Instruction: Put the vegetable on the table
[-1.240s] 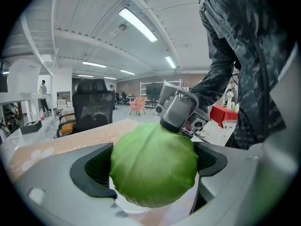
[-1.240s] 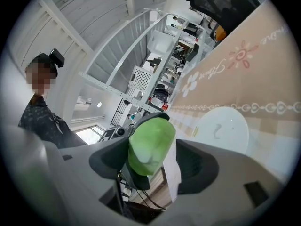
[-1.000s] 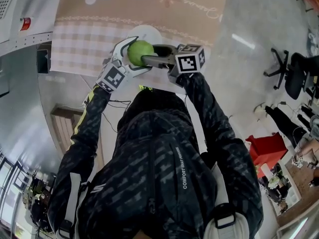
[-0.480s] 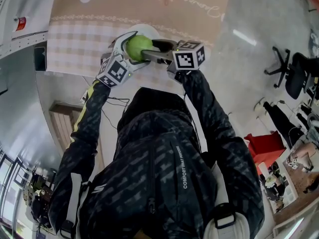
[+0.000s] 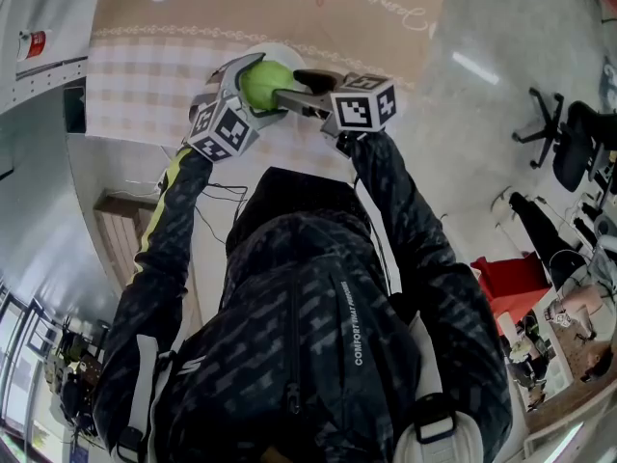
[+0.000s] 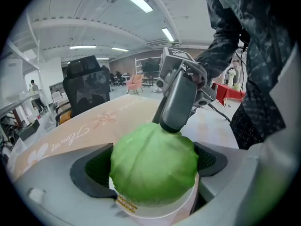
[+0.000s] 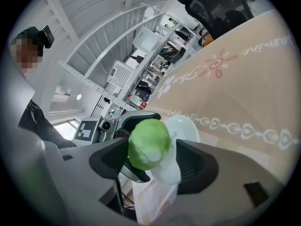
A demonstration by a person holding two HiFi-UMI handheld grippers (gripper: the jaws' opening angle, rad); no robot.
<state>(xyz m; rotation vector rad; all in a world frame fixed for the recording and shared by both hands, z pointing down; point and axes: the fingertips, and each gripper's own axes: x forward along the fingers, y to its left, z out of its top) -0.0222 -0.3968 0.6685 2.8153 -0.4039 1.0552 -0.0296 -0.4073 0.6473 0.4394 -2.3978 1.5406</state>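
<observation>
With the left gripper (image 6: pixel 150 164) closed on the white cup (image 6: pixel 155 210) carrying the cabbage (image 7: pixel 148 142) over the table's (image 5: pixel 366 27) near edge, and the right gripper (image 7: pixel 157 166) parted around it, one jaw touching, we should squeeze its middle squarely before lifting.

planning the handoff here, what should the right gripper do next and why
Probably close the right gripper on the cabbage. Its jaws flank the cabbage, a sliver of gap showing at one pad, while the cabbage sits on the white cup in the left gripper. A firm grip first should let it lift clear toward the table.
</observation>
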